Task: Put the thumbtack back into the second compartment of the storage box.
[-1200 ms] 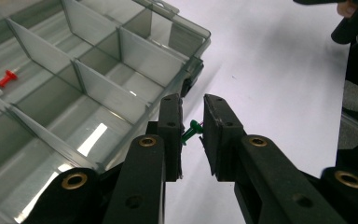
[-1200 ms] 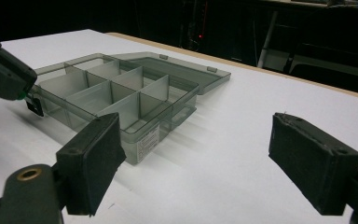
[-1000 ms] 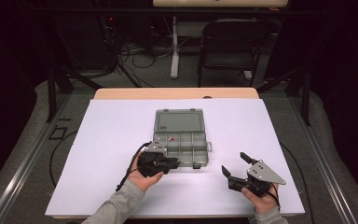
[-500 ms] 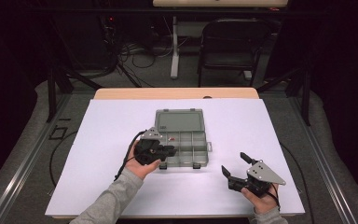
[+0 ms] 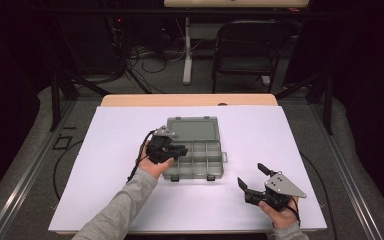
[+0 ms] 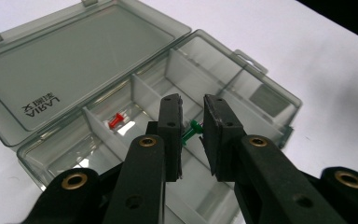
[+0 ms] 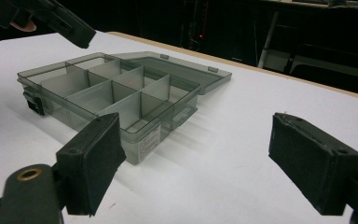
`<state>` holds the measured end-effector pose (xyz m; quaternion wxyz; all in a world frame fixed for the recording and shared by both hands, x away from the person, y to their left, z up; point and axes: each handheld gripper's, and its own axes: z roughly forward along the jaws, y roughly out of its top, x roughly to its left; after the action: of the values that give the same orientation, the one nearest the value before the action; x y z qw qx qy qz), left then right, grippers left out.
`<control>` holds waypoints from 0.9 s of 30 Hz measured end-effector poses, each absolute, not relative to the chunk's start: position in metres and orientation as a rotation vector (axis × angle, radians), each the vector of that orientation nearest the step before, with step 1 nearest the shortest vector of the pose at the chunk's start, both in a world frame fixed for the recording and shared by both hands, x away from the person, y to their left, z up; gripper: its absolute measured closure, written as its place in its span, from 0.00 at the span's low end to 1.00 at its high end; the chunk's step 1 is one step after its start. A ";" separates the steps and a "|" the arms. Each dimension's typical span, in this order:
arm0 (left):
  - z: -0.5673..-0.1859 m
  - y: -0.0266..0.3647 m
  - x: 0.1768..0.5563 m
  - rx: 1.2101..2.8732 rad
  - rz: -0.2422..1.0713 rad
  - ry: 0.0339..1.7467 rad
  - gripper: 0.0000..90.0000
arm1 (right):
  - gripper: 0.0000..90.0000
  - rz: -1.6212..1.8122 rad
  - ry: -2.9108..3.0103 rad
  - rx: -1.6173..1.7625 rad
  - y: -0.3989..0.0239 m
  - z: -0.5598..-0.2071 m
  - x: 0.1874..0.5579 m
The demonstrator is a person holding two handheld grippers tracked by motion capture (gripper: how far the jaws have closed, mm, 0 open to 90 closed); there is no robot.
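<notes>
A white sheet-covered table carries a smoky grey clear plastic compartment box, its flat lid thrown back so the divided cells lie exposed. The left gripper hangs over those cells, its fingers drawn close and pinching a small green push pin crosswise between the pads; I judge it is being carried to a cell for dropping. Just beyond and to the side of those fingers a small red push pin lies in one compartment. The right gripper waits well apart from the box, fingers spread wide around nothing, probably out of the way.
</notes>
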<state>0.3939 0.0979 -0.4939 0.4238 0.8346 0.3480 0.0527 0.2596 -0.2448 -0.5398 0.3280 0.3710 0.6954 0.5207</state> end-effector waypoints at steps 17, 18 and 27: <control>-0.512 0.089 0.426 2.066 0.126 1.015 0.86 | 0.18 1.363 1.825 0.969 -0.245 -0.540 0.260; -0.512 0.089 0.426 2.066 0.126 1.015 0.86 | 0.18 1.363 1.825 0.969 -0.245 -0.540 0.260; -0.518 0.084 0.429 2.086 0.115 1.020 0.86 | 0.18 1.363 1.825 0.970 -0.245 -0.540 0.260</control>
<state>0.4286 0.0840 -0.5180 0.3970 0.8235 0.4027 0.0455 0.2599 -0.2449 -0.5399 0.3270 0.3704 0.6966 0.5203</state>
